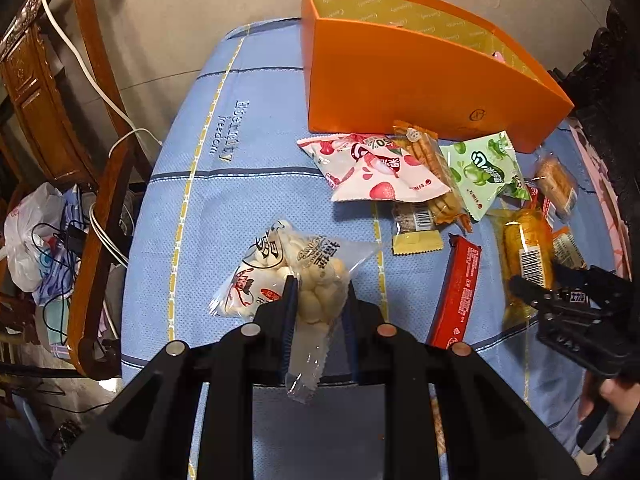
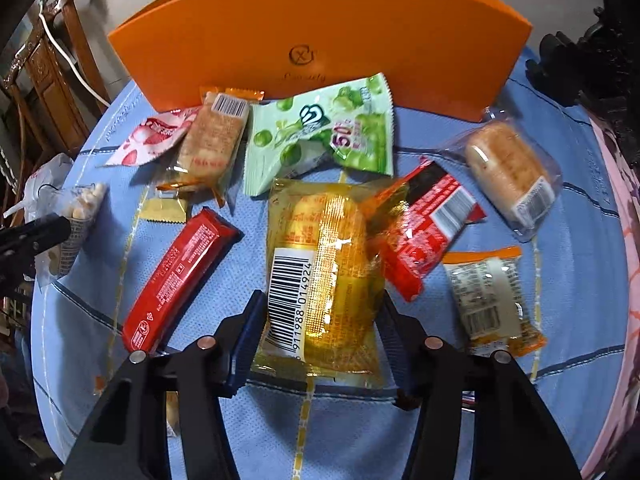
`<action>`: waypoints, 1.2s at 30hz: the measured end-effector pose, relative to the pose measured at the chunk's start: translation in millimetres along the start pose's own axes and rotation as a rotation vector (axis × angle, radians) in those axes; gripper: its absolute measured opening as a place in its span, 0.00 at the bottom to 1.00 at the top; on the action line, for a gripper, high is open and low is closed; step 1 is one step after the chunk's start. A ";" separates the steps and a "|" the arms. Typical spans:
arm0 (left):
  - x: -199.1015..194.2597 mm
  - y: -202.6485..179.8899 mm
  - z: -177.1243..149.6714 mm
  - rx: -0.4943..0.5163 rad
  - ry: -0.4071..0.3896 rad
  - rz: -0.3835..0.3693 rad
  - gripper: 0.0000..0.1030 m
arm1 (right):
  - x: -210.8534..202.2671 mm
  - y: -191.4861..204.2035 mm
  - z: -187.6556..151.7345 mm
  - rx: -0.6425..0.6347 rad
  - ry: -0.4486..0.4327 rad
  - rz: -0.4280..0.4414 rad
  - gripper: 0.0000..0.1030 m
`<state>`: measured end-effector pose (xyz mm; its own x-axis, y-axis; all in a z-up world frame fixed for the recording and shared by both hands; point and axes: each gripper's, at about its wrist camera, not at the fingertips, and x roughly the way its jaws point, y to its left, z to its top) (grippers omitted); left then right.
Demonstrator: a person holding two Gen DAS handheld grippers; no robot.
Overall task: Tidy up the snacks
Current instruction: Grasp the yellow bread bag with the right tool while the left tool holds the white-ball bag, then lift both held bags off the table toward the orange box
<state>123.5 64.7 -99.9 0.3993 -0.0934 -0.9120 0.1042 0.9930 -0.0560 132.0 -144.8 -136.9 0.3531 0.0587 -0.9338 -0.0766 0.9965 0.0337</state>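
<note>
Yellow film marks the cake pack (image 2: 320, 276) that lies straight ahead of the right tongs (image 2: 320, 320), between their 2 fingers, its long axis running along the line they point, barcode end nearest the jaws. These jaws are part-way in; each blue pad sits at a long edge of the pack, but I cannot tell whether they press it yet, so I judge the grip unfinished. That alignment matters most: the fingers span the short width, which suits a close-and-lift, and the right hand is plainly the nearer one to it. The left tongs (image 1: 318, 300) are squeezed narrow on a clear bag of pale sweets (image 1: 308, 280), held by its lower part with the sealed tail hanging back toward the camera. The orange box (image 2: 320, 40), the likely home for everything, stands at the far side of the blue cloth (image 2: 560, 280), beyond both tongs, its open top facing up. Count on the cloth in the right view: 1 yellow cake pack, 1 green pouch (image 2: 320, 136), 1 pink strawberry pouch (image 2: 152, 140), 2 red packs (1 long bar (image 2: 180, 272), 1 crumpled wrapper (image 2: 424, 232)), 1 clear-wrapped bun (image 2: 508, 176), 2 orange-trimmed biscuit packs (image 2: 216, 140), 1 small pale yellow sachet (image 2: 166, 210), plus the 1 bag in the left tongs.
</note>
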 end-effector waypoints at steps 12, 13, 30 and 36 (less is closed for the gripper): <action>-4.9 3.0 2.1 0.009 -0.012 -0.001 0.20 | -50.0 -14.6 1.6 0.038 -0.105 0.130 0.35; -6.9 3.2 2.7 0.012 -0.017 0.003 0.20 | -55.6 -15.5 2.1 0.034 -0.116 0.134 0.35; -47.4 -11.4 19.0 0.057 -0.107 0.019 0.04 | -91.3 -23.9 8.3 0.009 -0.179 0.127 0.35; -32.2 -8.4 17.7 0.025 -0.061 -0.018 0.04 | -97.6 -27.1 9.4 0.013 -0.192 0.132 0.35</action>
<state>125.9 58.0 -62.9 0.4520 -0.1161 -0.8844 0.1345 0.9890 -0.0611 108.4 -177.0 -43.3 0.5120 0.1975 -0.8360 -0.1224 0.9801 0.1566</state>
